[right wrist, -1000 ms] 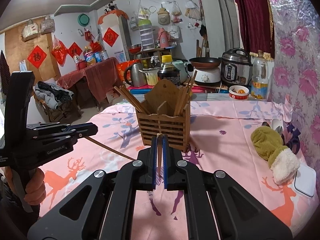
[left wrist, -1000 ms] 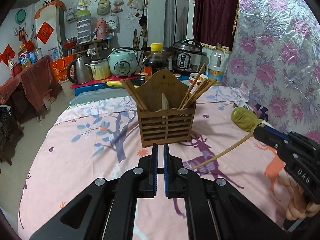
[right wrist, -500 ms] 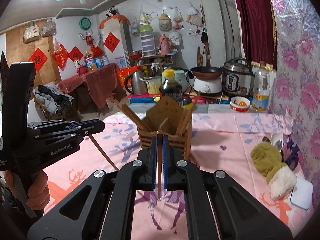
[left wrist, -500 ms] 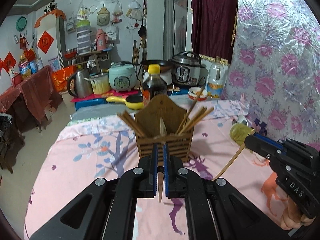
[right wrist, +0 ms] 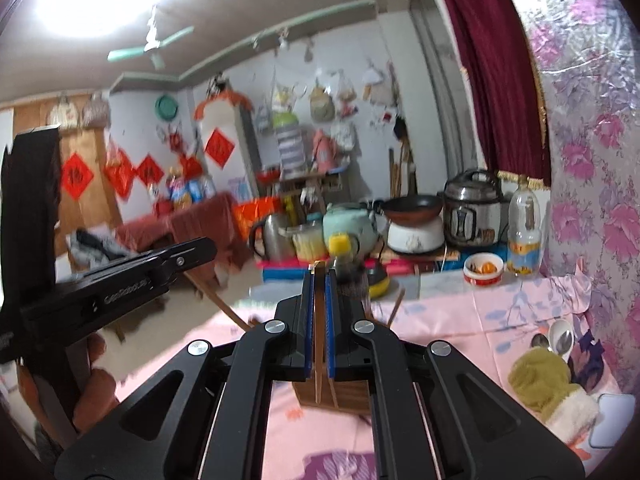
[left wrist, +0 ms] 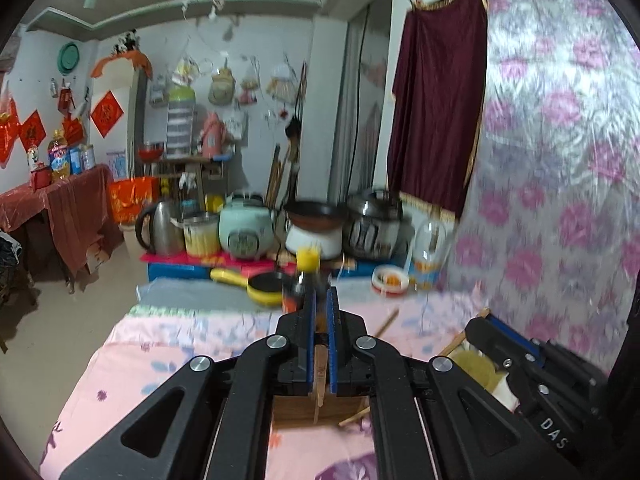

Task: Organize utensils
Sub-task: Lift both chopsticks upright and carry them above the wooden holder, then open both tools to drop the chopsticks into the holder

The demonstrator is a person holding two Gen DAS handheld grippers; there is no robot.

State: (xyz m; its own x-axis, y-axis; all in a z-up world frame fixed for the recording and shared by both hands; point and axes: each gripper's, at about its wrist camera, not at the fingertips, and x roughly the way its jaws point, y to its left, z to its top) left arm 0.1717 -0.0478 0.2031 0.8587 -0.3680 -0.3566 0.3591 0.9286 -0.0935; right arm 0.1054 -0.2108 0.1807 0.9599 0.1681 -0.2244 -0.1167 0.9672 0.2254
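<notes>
Home kitchen: rice cooker (left wrist: 245,235), kettle (left wrist: 158,226).

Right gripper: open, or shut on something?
Shut. The right gripper has its blue pads pressed on a chopstick that hangs down over the wooden holder.

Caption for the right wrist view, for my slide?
Right gripper holds a chopstick upright above the wooden holder.

A brown slatted wooden utensil holder (right wrist: 332,394) stands on the pink tablecloth, mostly hidden beneath the grippers. 1 thin wooden chopstick (left wrist: 320,376) is pinched upright in the left gripper (left wrist: 319,344), its lower end hanging over the holder; another chopstick (right wrist: 319,332) is clamped upright in the right gripper (right wrist: 319,320). Other chopsticks (right wrist: 396,303) lean out of the holder
</notes>
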